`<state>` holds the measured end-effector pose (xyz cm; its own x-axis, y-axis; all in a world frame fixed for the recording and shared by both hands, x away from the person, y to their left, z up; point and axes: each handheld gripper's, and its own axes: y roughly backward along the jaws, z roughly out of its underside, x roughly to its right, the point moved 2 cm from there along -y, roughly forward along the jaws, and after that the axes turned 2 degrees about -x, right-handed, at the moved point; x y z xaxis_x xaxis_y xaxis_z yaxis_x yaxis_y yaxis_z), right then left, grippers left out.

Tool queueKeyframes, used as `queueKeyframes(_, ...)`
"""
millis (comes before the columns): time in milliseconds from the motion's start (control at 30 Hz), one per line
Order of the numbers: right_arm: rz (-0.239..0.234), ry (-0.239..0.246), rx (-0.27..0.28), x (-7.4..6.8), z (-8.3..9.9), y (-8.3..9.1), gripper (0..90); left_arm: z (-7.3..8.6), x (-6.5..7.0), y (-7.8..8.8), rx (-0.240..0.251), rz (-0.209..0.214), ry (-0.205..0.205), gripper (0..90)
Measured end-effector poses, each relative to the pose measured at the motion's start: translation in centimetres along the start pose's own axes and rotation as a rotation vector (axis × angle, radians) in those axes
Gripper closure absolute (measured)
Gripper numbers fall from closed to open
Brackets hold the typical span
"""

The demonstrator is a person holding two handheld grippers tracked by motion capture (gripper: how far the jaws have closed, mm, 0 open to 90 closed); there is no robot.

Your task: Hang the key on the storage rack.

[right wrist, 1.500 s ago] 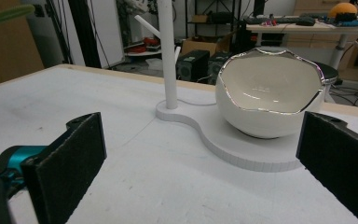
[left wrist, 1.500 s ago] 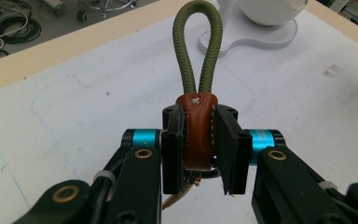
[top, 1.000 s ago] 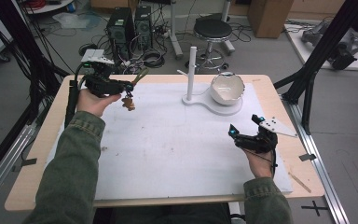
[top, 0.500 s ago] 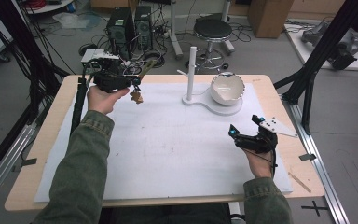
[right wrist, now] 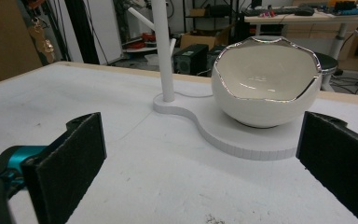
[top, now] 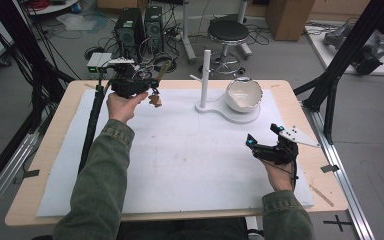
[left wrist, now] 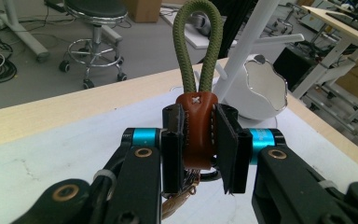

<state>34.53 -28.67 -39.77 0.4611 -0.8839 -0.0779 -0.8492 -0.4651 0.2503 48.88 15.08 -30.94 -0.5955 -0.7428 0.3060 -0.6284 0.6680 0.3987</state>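
My left gripper point(left wrist: 198, 149) is shut on a key fob: its pads pinch the brown leather tab point(left wrist: 196, 128), and the green cord loop point(left wrist: 198, 42) stands up above them. In the high view the left gripper point(top: 150, 88) hovers over the table's far left, with the fob's brass clasp point(top: 155, 100) dangling below it. To its right stands a white stand with an upright post point(top: 206, 75) and a side peg. My right gripper point(top: 264, 135) rests low at the right, open and with nothing in it, and its jaws frame the white bowl point(right wrist: 265, 84).
The egg-shaped white bowl point(top: 243, 94) sits on the stand's flat base point(top: 230, 116) at the far middle. A white mat point(top: 180, 160) covers most of the wooden table. A stool and computer towers stand on the floor beyond the far edge.
The left hand has carried the key fob rightwards and farther back, closer to the white stand. The right hand has stayed where it was.
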Motion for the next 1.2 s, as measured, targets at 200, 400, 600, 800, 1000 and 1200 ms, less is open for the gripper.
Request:
queueKeyframes(200, -0.006, 0.009, -0.003, -0.1, 0.0, -0.1, 0.5, 0.4, -0.5, -1.1, 0.042, 0.038, 0.036, 73.0)
queueKeyframes(400, -0.007, 0.01, -0.002, -0.1, 0.0, -0.2, 0.4, 1.1, 0.1, -2.8, 0.031, 0.046, 0.039, 73.0)
queueKeyframes(600, -0.008, 0.008, 0.0, -0.1, 0.0, -0.1, 0.5, 1.7, 0.7, -4.2, 0.011, 0.028, 0.007, 73.0)
queueKeyframes(800, -0.013, 0.006, -0.002, -0.2, 0.0, -0.2, 0.5, 1.9, 1.6, -5.4, 0.006, 0.014, -0.009, 73.0)
queueKeyframes(1000, -0.016, 0.013, 0.002, -0.1, 0.0, -0.2, 0.5, 2.3, 2.1, -6.6, -0.015, 0.027, -0.005, 73.0)
queueKeyframes(1200, -0.019, 0.0, 0.0, -0.2, 0.0, -0.2, 0.5, 2.7, 2.1, -7.2, -0.024, 0.035, 0.016, 73.0)
